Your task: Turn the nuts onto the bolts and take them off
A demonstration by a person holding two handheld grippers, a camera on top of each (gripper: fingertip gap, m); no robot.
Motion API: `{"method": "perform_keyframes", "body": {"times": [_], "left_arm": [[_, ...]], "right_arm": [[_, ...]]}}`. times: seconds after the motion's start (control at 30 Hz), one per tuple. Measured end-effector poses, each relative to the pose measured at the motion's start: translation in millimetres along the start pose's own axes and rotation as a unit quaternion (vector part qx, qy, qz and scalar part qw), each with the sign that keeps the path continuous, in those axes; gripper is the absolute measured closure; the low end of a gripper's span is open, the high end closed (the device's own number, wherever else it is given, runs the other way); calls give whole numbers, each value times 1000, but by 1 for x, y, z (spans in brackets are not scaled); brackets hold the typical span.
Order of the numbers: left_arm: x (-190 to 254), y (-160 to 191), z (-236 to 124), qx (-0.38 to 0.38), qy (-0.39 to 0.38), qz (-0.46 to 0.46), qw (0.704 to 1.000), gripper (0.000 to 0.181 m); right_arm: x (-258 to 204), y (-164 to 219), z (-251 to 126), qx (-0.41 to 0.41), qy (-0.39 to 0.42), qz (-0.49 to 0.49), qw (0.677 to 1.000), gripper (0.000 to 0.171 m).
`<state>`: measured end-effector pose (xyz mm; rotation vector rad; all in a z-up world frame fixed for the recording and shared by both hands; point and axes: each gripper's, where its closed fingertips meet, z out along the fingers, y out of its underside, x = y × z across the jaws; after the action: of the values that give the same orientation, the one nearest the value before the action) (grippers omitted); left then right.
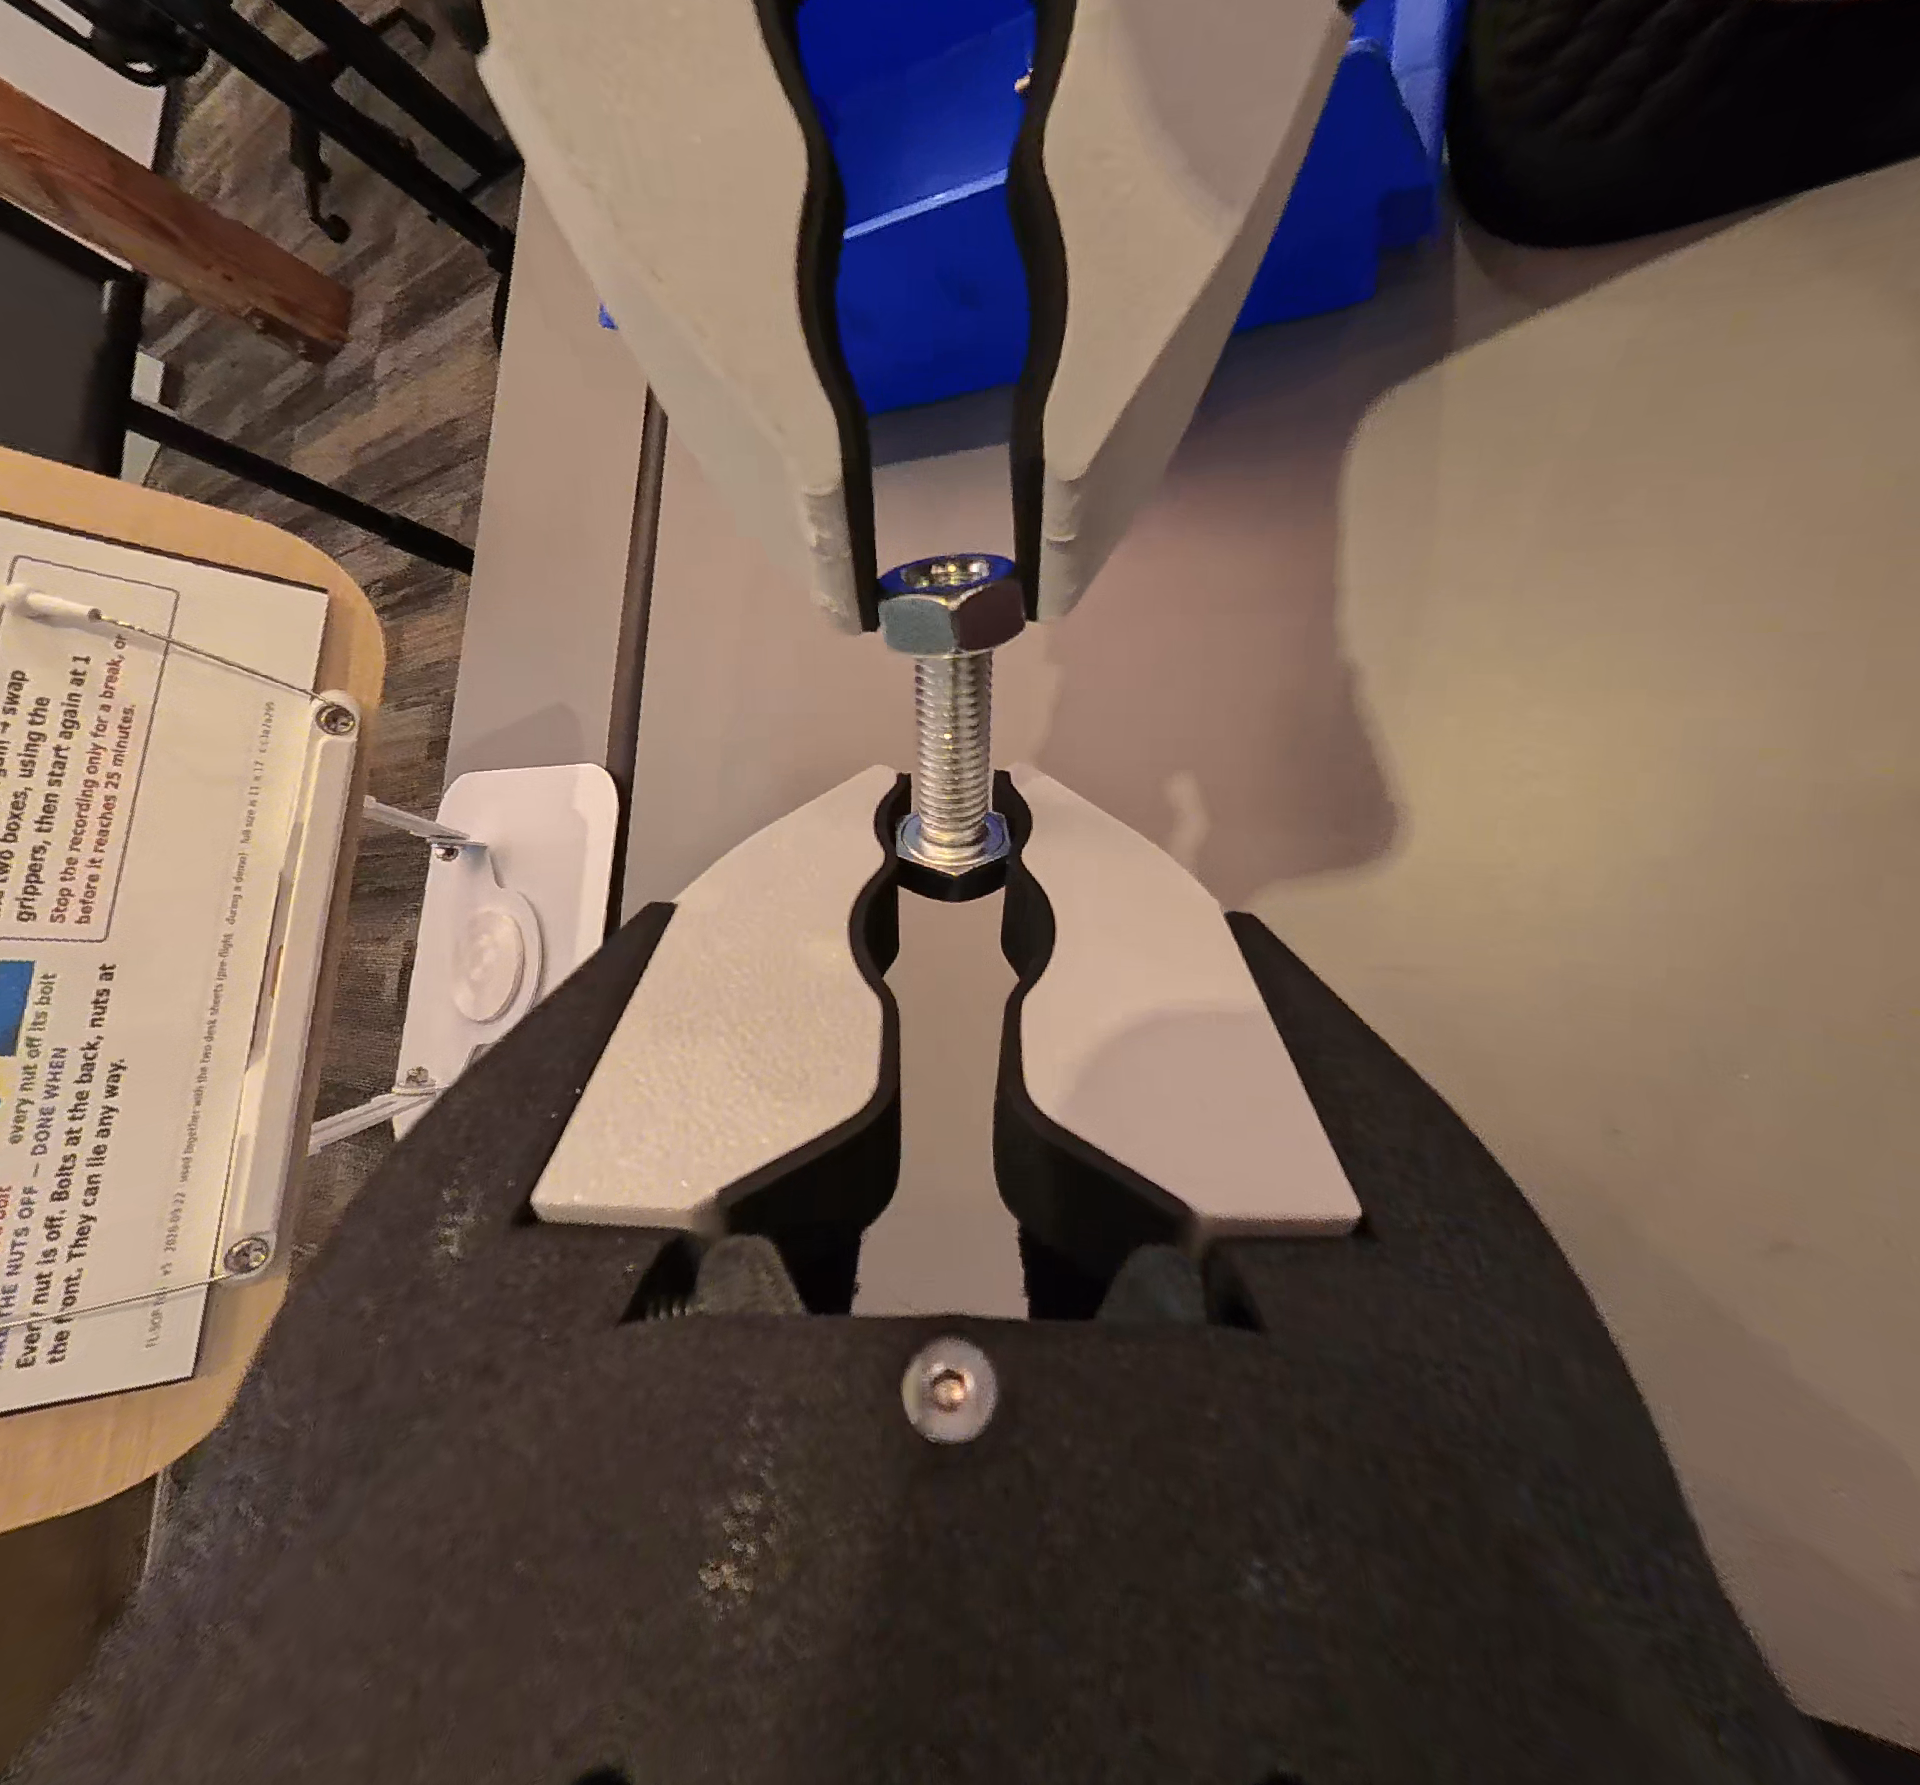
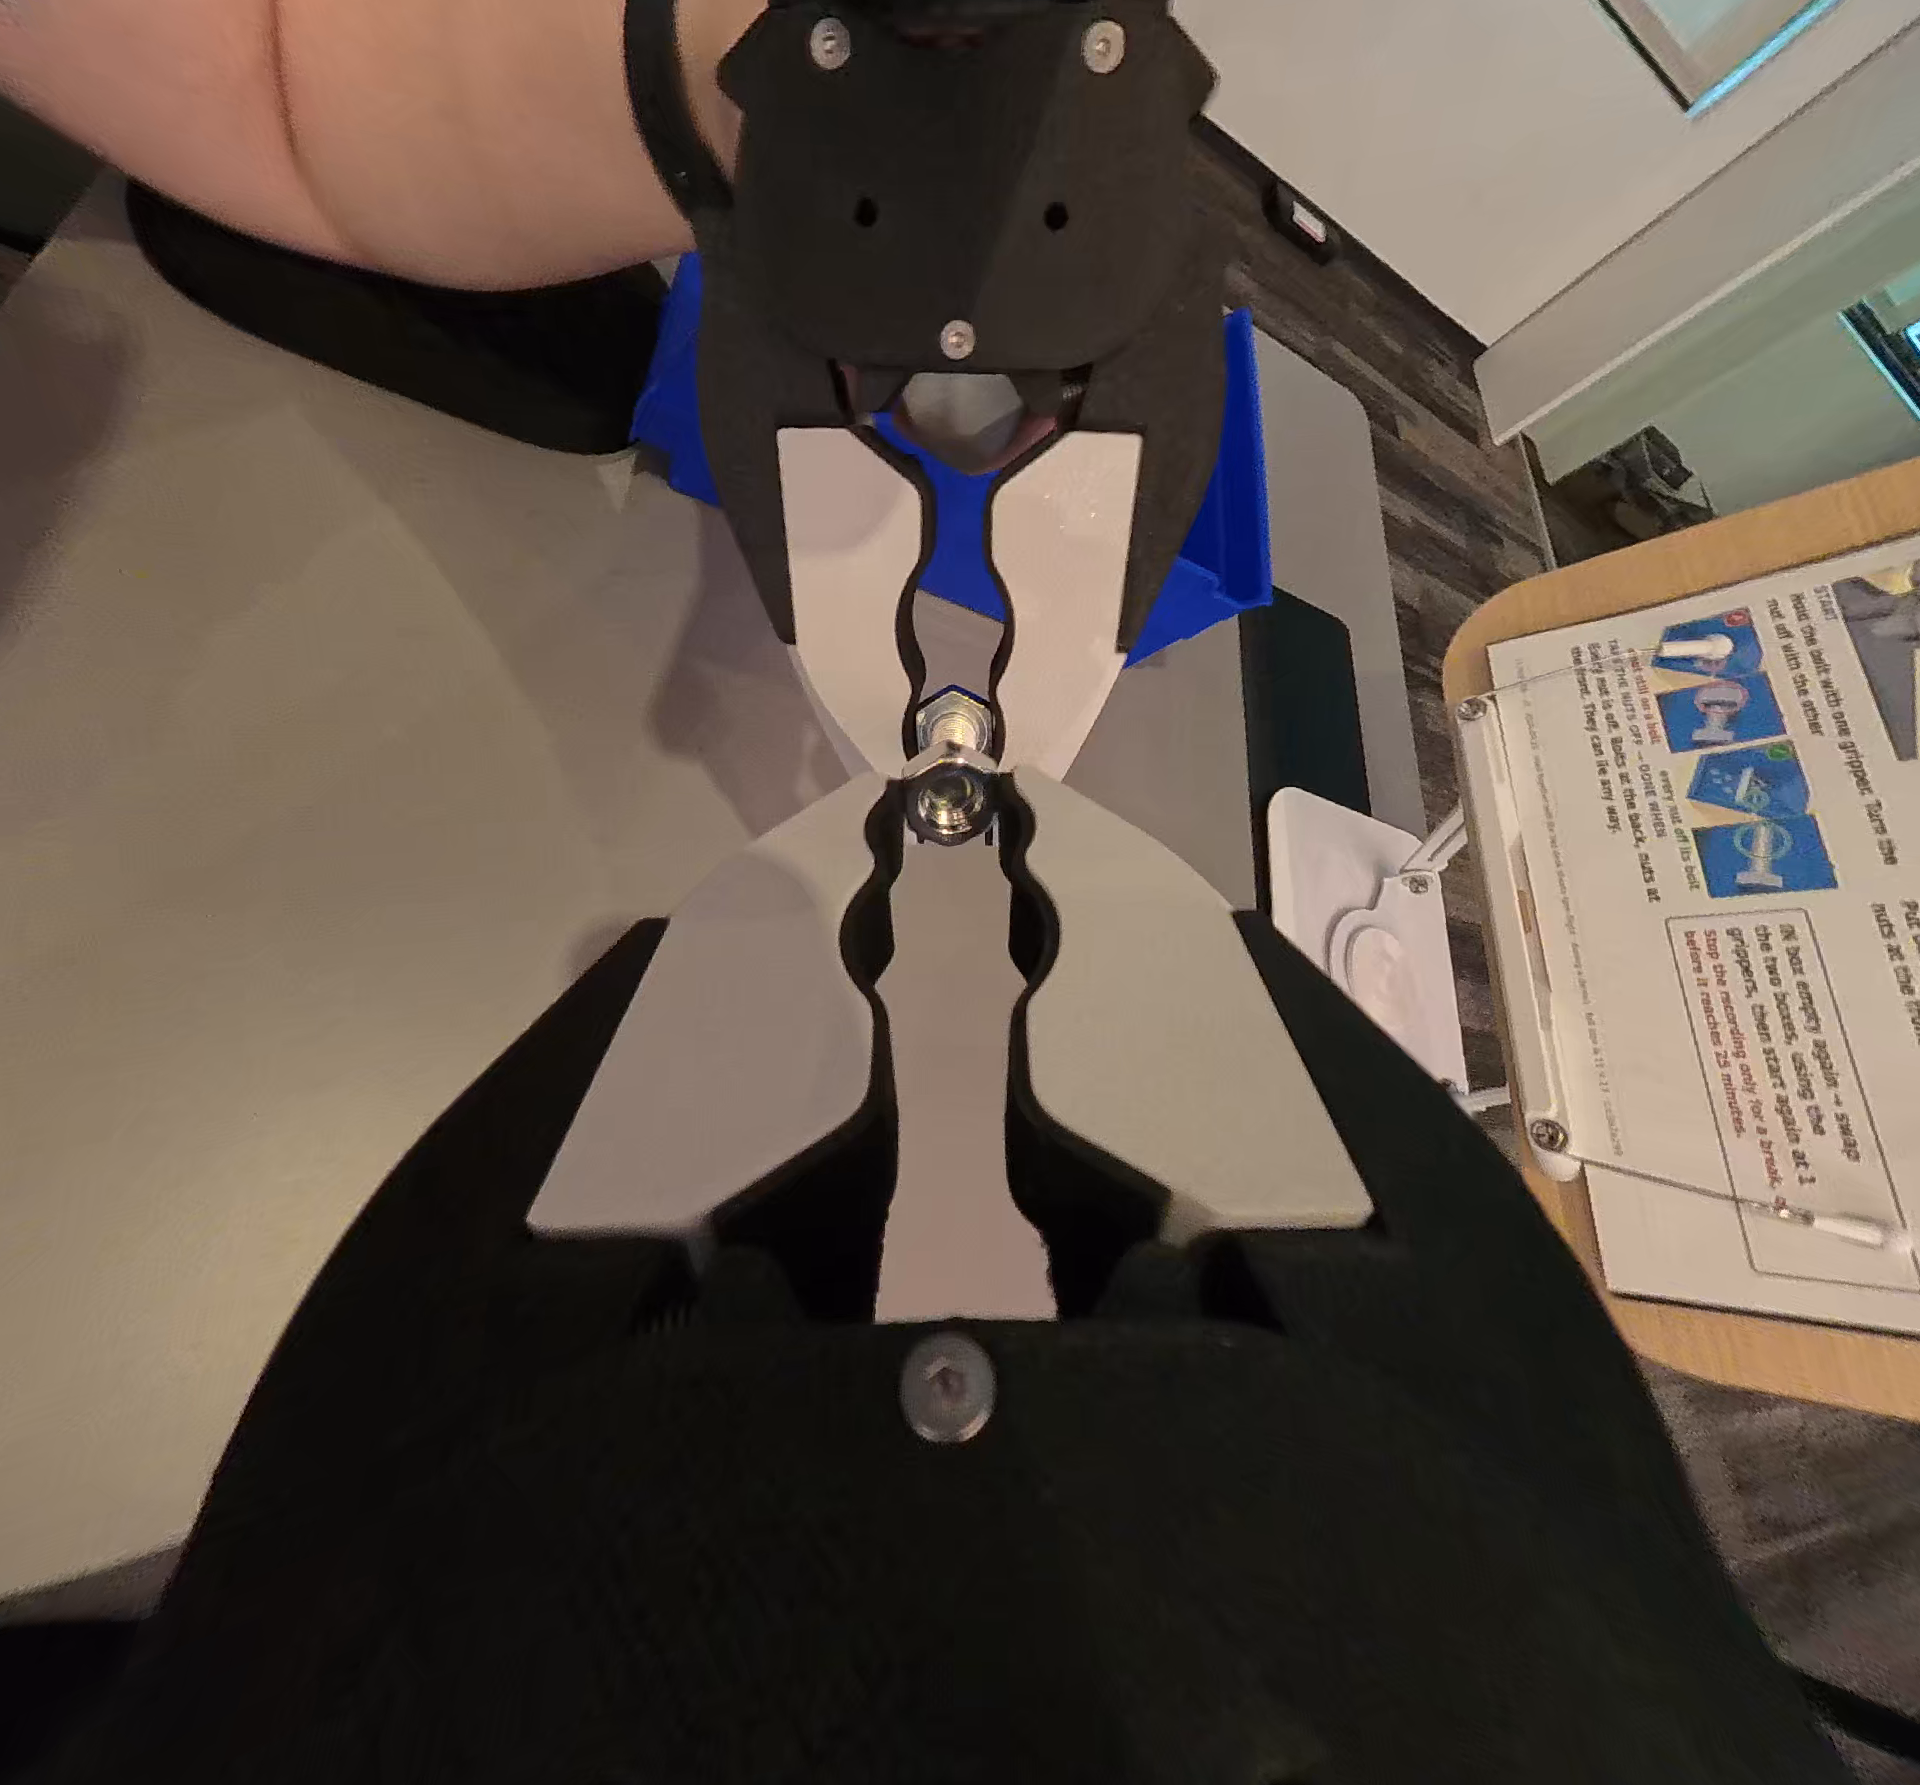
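In the left wrist view the left claw [image 1: 951, 836] sits nearest, its fingers closed narrowly around the nut [image 1: 951, 850] at the near end of the bolt [image 1: 949, 748]. I judge this grip is what lets the nut be held steady or turned while the other end is kept from spinning. The nut sits at the bolt's tip end, far from the head, so it is either barely started or almost off; which of the two cannot be told.

The bolt's long axis runs straight away from the left claw, threaded tip near, hex head [image 1: 951, 615] far, lifted above the counter [image 1: 1558, 800].

Beyond it the right claw [image 1: 948, 608] comes in from the far side and clamps the hex head between its fingertips. In the right wrist view the same line shows end-on, the right claw [image 2: 948, 816] gripping the head [image 2: 945, 810] with the shank pointing away to the left claw.

Farther still, a blue bin [image 1: 935, 281] stands on the counter behind the two claws, probably for loose parts.
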<state>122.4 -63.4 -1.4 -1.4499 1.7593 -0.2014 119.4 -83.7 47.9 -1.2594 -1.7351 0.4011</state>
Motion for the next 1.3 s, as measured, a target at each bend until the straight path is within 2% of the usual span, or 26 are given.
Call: {"method": "perform_keyframes", "body": {"times": [0.17,0.33,0.53,0.83,1.3], "left_arm": [[-17,4,-3,-20,-44,-42,998,167],[-33,13,-6,-56,-106,-47,992,167],[-46,18,-11,-88,-162,-38,982,167],[-57,27,-15,-138,-222,-12,965,167],[-57,18,-21,-118,-224,-18,967,167]], "right_arm": [[18,0,4,-10,31,119,992,153],[30,1,8,13,29,262,965,153],[39,2,12,57,12,353,934,153],[43,5,17,97,-23,409,907,153],[40,-3,20,108,-26,391,914,153]]}}
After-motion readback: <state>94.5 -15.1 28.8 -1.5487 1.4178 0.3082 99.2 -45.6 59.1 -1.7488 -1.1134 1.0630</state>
